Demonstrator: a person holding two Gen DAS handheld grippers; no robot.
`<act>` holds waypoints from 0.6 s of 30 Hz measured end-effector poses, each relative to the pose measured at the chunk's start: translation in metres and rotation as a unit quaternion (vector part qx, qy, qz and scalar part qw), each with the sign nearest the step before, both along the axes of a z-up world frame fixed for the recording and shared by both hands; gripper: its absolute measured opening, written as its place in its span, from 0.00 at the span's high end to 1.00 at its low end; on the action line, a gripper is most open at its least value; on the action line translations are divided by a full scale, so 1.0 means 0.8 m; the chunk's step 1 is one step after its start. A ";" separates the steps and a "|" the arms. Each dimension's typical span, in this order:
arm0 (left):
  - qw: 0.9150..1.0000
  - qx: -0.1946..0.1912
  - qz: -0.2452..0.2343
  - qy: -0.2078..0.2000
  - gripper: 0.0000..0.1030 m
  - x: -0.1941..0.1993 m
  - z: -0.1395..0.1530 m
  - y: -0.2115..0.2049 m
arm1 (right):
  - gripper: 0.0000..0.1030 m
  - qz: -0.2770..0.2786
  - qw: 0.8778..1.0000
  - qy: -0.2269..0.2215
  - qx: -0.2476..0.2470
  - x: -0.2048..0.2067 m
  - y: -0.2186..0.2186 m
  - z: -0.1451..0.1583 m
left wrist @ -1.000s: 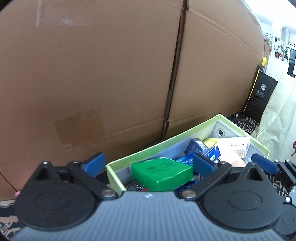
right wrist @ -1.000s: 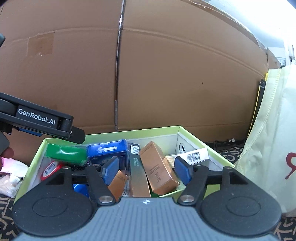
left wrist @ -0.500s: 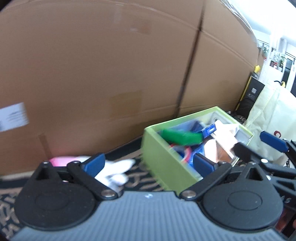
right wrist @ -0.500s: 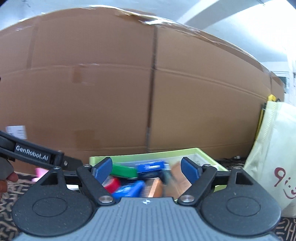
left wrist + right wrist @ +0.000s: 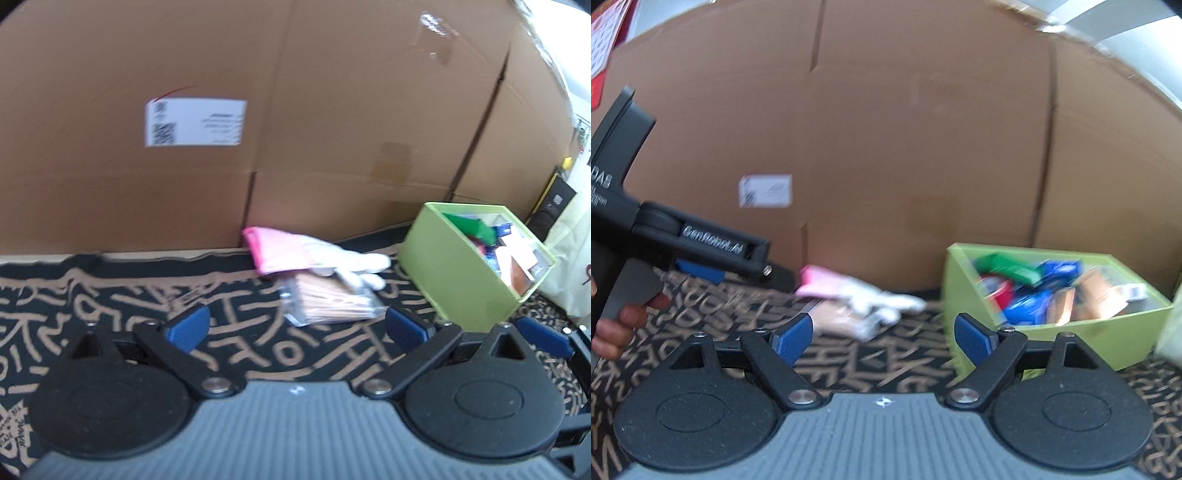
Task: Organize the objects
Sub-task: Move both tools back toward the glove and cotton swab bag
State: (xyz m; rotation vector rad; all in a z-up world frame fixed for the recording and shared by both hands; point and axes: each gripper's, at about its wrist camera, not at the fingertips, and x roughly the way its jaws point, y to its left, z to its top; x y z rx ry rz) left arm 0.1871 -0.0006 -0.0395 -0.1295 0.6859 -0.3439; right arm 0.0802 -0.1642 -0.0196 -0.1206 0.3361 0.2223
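A lime-green box (image 5: 458,280) sits on the black-and-tan patterned rug (image 5: 110,314), close against a big cardboard carton (image 5: 332,110) that bears a white shipping label (image 5: 195,122). The box is open on top and crammed with small packets: a green one (image 5: 1008,267) near the back, blue ones (image 5: 1030,302) in the middle, orange-brown cartons (image 5: 1097,295) to the right; motion blur hides the print on them. To the left of the box, apart from it, a pink and white glove (image 5: 306,254) lies on the rug, partly over a clear packet of tan sticks (image 5: 328,301). The left tool (image 5: 295,326) hangs over the rug with its blue pads wide apart and nothing between them. The right tool (image 5: 882,336) has just been spreading its jaws and is wide too, empty. A hand (image 5: 617,321) grips the left tool's handle.
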 end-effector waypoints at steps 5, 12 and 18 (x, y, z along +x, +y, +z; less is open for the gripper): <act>1.000 0.006 0.020 0.000 0.00 0.010 -0.012 0.020 | 0.15 0.007 0.999 0.052 0.002 0.043 0.029 -0.018; 0.999 -0.013 0.045 0.008 0.00 0.033 -0.022 0.050 | 0.12 -0.025 0.992 0.119 0.036 0.116 0.063 -0.043; 0.999 -0.011 0.030 -0.006 0.00 0.053 -0.023 0.050 | 0.13 -0.059 0.988 0.143 0.024 0.158 0.083 -0.059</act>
